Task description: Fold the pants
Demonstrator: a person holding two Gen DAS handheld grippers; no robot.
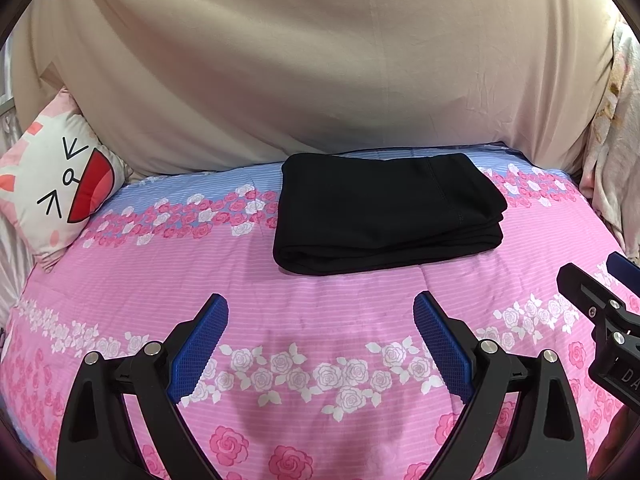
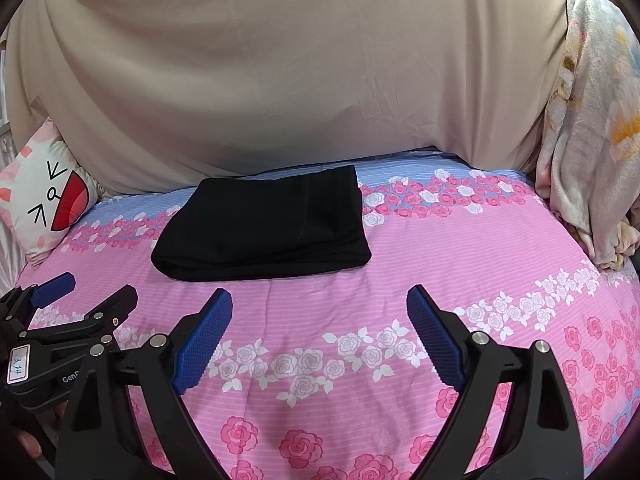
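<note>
Black pants [image 1: 384,210] lie folded into a compact rectangle on the pink floral bedspread [image 1: 320,312], near the far side of the bed; they also show in the right wrist view [image 2: 264,226]. My left gripper [image 1: 321,304] is open and empty, held above the bedspread in front of the pants. My right gripper [image 2: 319,298] is open and empty too, in front of the pants' right end. Each gripper shows at the edge of the other's view: the right gripper [image 1: 600,292] and the left gripper [image 2: 86,292].
A beige sheet [image 1: 320,60] hangs behind the bed. A white cat-face pillow [image 1: 60,184] sits at the far left. A pale floral blanket [image 2: 592,128] hangs at the right edge of the bed.
</note>
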